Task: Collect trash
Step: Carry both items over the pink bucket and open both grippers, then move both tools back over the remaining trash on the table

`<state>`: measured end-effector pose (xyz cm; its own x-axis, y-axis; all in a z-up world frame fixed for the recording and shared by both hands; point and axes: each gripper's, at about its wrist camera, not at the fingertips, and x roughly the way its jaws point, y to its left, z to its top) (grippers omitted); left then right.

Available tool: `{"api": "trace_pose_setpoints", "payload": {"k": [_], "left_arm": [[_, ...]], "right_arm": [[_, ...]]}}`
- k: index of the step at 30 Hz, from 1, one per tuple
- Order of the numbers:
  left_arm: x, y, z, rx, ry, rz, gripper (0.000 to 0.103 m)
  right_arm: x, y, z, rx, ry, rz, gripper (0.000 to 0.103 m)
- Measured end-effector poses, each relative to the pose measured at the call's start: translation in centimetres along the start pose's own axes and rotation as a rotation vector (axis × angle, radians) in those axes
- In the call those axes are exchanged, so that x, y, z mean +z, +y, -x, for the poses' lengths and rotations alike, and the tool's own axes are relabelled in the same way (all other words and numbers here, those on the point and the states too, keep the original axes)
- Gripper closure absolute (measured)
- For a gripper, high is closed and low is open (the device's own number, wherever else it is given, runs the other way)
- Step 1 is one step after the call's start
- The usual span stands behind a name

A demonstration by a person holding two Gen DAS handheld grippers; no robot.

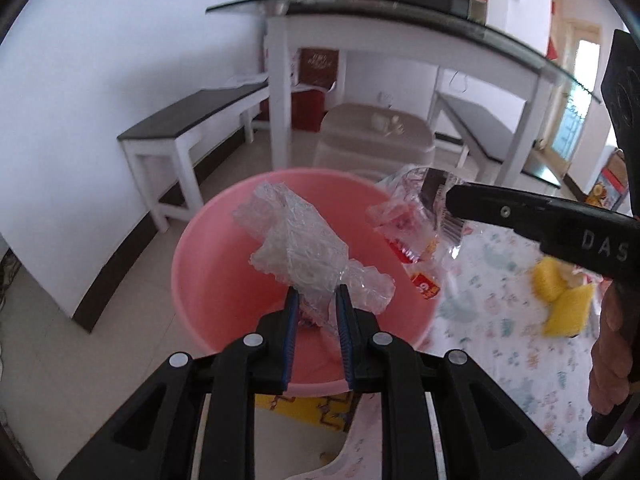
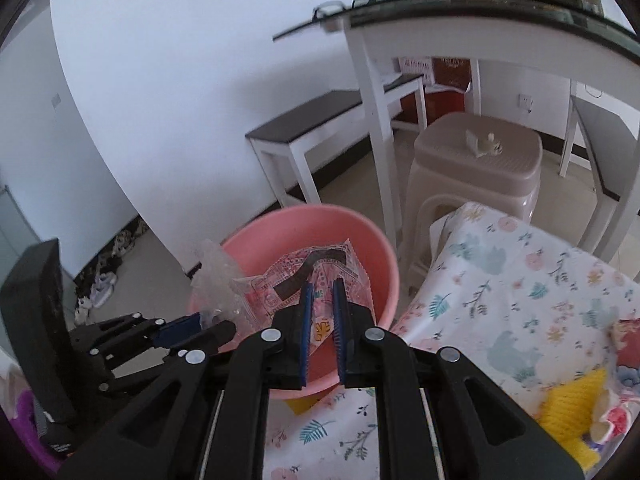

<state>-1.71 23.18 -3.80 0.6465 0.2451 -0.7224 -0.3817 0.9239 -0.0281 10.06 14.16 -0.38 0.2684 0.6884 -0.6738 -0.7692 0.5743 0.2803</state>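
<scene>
A pink plastic basin (image 1: 212, 280) stands below both grippers; it also shows in the right wrist view (image 2: 280, 232). My left gripper (image 1: 318, 294) is shut on a crumpled clear plastic wrap (image 1: 296, 240) and holds it over the basin. My right gripper (image 2: 322, 284) is shut on a clear snack wrapper with red print (image 2: 320, 268), held over the basin's right side. In the left wrist view the right gripper (image 1: 448, 200) comes in from the right with that wrapper (image 1: 412, 224). In the right wrist view the left gripper (image 2: 200, 326) and its wrap (image 2: 216, 276) are at the left.
A floral cloth (image 2: 500, 312) covers the surface to the right, with yellow sponges (image 1: 560, 292) on it. A beige plastic stool (image 2: 476, 160) stands behind the basin. A white table (image 1: 400, 24) and dark-topped benches (image 1: 192, 120) stand by the wall.
</scene>
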Motion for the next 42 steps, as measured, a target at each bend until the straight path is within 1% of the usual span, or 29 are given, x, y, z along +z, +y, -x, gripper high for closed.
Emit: {"api": "trace_pose_setpoints", "payload": {"k": [2, 5, 7, 8, 15, 20, 25, 31, 33, 40, 42], "left_arm": [[-0.3, 0.5, -0.4, 0.002, 0.016, 0.009, 0.084], [-0.5, 1.1, -0.9, -0.001, 0.035, 0.025, 0.076], [-0.7, 1.2, -0.9, 0.000, 0.033, 0.034, 0.071], [-0.7, 1.3, -0.9, -0.002, 0.031, 0.037, 0.071], [-0.6, 1.3, -0.1, -0.020, 0.009, 0.058, 0.071], [-0.1, 0.1, 1.2, -0.091, -0.039, 0.049, 0.071], [0.2, -3.0, 2.4, -0.156, -0.076, -0.012, 0.071], [0.7, -7.2, 2.8, -0.250, -0.079, -0.079, 0.071], [0.6, -9.1, 2.9, -0.282, -0.078, -0.116, 0.071], [0.4, -14.3, 2.8, -0.360, -0.061, -0.221, 0.071], [0.4, -15.8, 2.8, -0.380, -0.055, -0.255, 0.071]], "right_arm": [[-0.6, 0.2, -0.7, 0.001, 0.020, -0.002, 0.092], [-1.0, 0.3, -1.6, 0.014, 0.065, 0.003, 0.090], [-1.4, 0.3, -1.6, 0.029, 0.075, -0.004, 0.076], [-1.4, 0.3, -1.6, 0.033, 0.073, -0.008, 0.075], [-1.5, 0.1, 0.0, 0.015, 0.042, 0.014, 0.074], [-2.4, -0.2, 1.9, -0.013, 0.015, 0.024, 0.074], [-4.1, -1.3, 4.8, -0.063, -0.007, 0.022, 0.074], [-6.1, -3.6, 9.0, -0.150, -0.055, 0.004, 0.074], [-7.0, -4.8, 10.7, -0.186, -0.073, -0.021, 0.074], [-10.4, -9.5, 15.3, -0.309, -0.107, -0.139, 0.074], [-11.7, -11.3, 16.8, -0.349, -0.122, -0.190, 0.074]]}}
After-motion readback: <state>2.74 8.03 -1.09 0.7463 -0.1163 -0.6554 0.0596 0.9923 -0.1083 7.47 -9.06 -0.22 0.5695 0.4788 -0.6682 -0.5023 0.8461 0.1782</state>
